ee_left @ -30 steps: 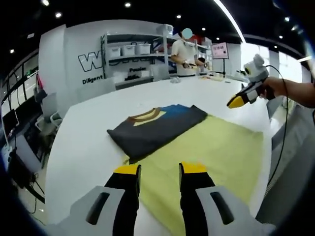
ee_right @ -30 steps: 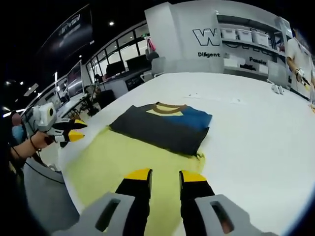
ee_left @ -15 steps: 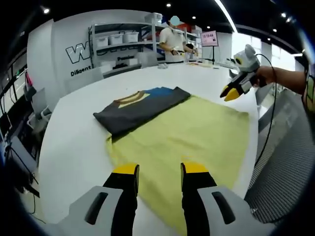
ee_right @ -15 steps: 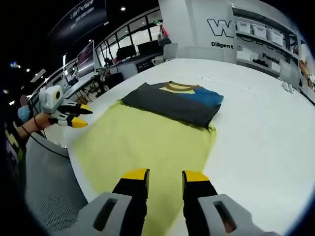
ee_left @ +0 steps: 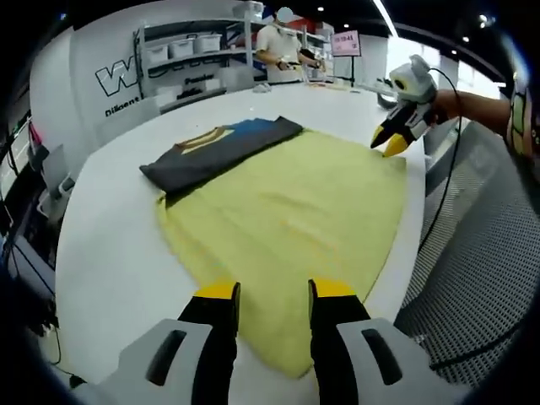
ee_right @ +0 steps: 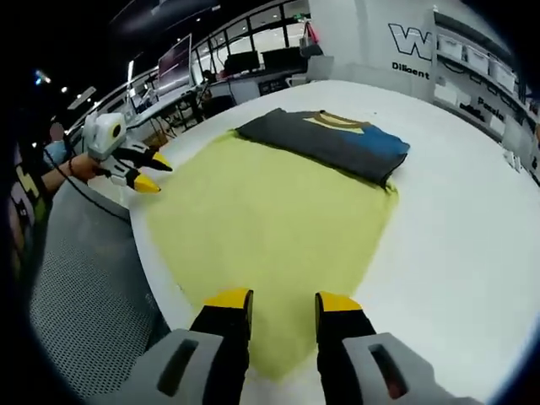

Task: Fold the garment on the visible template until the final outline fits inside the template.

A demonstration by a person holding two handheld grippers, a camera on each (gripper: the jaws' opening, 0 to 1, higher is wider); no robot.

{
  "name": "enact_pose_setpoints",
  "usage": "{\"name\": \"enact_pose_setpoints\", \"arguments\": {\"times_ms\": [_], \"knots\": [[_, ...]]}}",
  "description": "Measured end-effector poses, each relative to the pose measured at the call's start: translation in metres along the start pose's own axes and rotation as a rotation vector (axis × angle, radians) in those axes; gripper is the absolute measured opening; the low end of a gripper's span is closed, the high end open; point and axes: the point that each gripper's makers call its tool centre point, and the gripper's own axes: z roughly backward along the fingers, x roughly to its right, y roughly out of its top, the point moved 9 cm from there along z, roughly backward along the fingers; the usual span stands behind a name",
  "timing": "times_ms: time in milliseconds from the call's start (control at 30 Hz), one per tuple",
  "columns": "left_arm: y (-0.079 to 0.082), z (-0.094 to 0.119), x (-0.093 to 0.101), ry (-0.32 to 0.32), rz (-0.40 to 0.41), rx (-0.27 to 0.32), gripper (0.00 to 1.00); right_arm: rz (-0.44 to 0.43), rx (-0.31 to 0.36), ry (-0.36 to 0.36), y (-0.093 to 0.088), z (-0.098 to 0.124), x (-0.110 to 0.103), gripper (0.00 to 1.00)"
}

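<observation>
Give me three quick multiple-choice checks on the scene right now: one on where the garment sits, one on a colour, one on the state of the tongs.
1. Where does the garment lie on the template?
A. across its far edge
B. at its centre
C. off it, on the floor

2. What colour is the template?
A. red
B. yellow
C. white

3. What are the left tongs doing?
A. clamping the garment
B. clamping the template
C. open, holding nothing

Answers:
1 A, the folded garment lies across the far edge in both views, with part of it on the table.
2 B, the sheet is yellow.
3 C, a gap shows between the jaws, with nothing in it; the right tongs are the same.
</observation>
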Motion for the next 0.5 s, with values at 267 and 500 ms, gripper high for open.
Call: {"name": "enact_pose_setpoints", "arguments": {"times_ms": [267,500], "knots": [[-0.006,0.003,0.001,-0.029,0.004,-0.023,0.31,0.145,-0.098,-0.014,-0.008,0.002,-0.002,0.26],[-0.013,-0.002,-0.005,-0.048,0.012,-0.027,0.28,0.241,-0.145,-0.013,-0.011,-0.005,-0.002,0.27]]}}
